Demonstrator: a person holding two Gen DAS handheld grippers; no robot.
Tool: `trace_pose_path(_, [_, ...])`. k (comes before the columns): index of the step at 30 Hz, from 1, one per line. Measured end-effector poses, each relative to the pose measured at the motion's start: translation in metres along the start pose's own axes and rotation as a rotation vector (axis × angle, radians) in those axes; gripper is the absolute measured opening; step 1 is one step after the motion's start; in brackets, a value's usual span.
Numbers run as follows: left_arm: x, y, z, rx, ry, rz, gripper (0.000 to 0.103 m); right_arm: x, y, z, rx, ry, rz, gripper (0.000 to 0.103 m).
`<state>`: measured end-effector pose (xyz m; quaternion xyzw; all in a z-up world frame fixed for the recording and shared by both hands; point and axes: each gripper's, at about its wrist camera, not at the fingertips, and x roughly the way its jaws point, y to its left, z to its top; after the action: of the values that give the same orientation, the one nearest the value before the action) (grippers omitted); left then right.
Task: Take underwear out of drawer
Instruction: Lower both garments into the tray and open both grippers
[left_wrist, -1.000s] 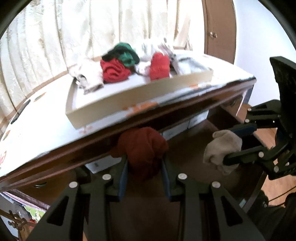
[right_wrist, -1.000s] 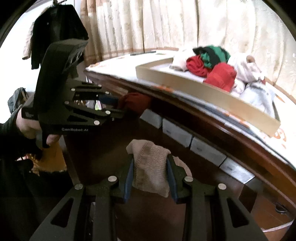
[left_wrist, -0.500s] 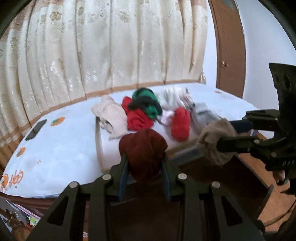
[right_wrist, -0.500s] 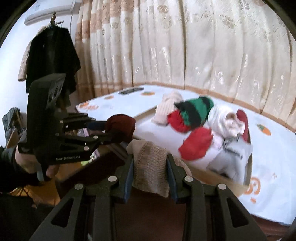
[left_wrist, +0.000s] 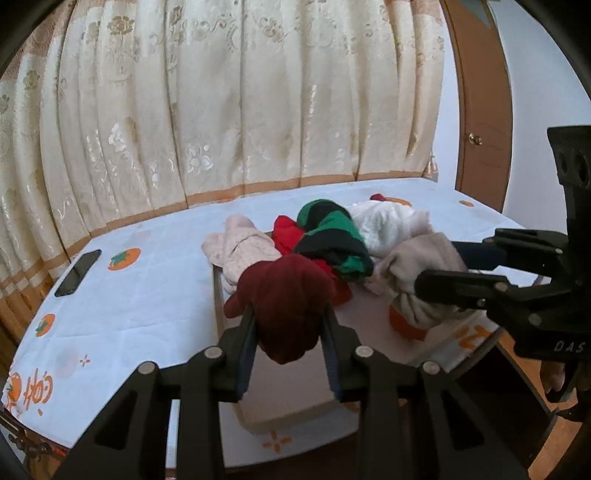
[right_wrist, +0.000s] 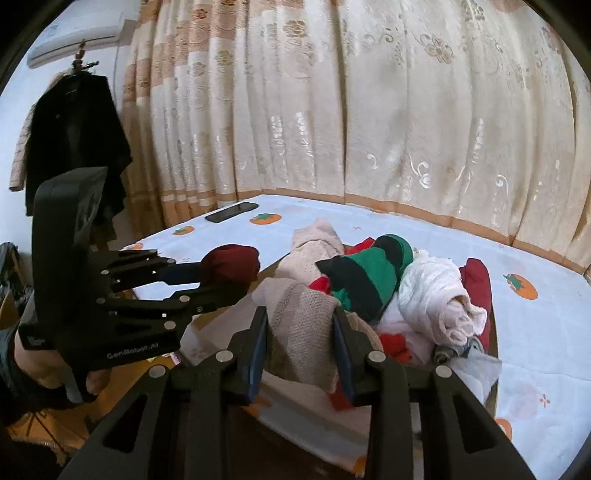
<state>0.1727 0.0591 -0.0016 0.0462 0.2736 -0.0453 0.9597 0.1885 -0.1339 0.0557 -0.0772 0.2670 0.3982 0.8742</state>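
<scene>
Underwear items are held one per tool. The dark red rolled piece (left_wrist: 288, 302) sits between the pads of the left gripper (left_wrist: 288, 343), clamped across its middle so that the bundle bulges above and below the pads; this grip keeps the roll from unwinding. The beige mesh piece (right_wrist: 304, 332) is clamped the same way in the right gripper (right_wrist: 301, 354), with loose fabric hanging below the pads. Both pieces hang in the air over the near edge of the shallow tray (left_wrist: 221, 295). No drawer shows in either view.

The tray lies on the bed (left_wrist: 147, 295), close to its near edge, so it can be reached from the front. Inside it, bunched toward the far side, lie a pale pink piece (left_wrist: 240, 247), a red piece (left_wrist: 286, 232), a green-and-black piece (left_wrist: 332, 236) and a white piece (left_wrist: 384, 225); they touch one another. The near part of the tray floor is bare, which, as a judgement, leaves room for the two held pieces.

A phone (left_wrist: 77, 271) lies near the far left corner of the bed, well apart from the tray. A curtain (left_wrist: 221, 110) hangs behind.

Risk: the hanging beige fabric may catch on the tray wall.
</scene>
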Motion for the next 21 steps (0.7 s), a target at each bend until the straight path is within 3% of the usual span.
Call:
trace_pose_path(11, [0.042,0.007,-0.003,-0.022,0.097,-0.007,0.031,0.042,-0.015,-0.004,0.046,0.071,-0.02,0.036])
trace_pose_path(21, [0.056,0.006,-0.008,-0.007,0.132,-0.002,0.031,0.059,-0.016,-0.007,0.044,0.108,-0.022,0.036])
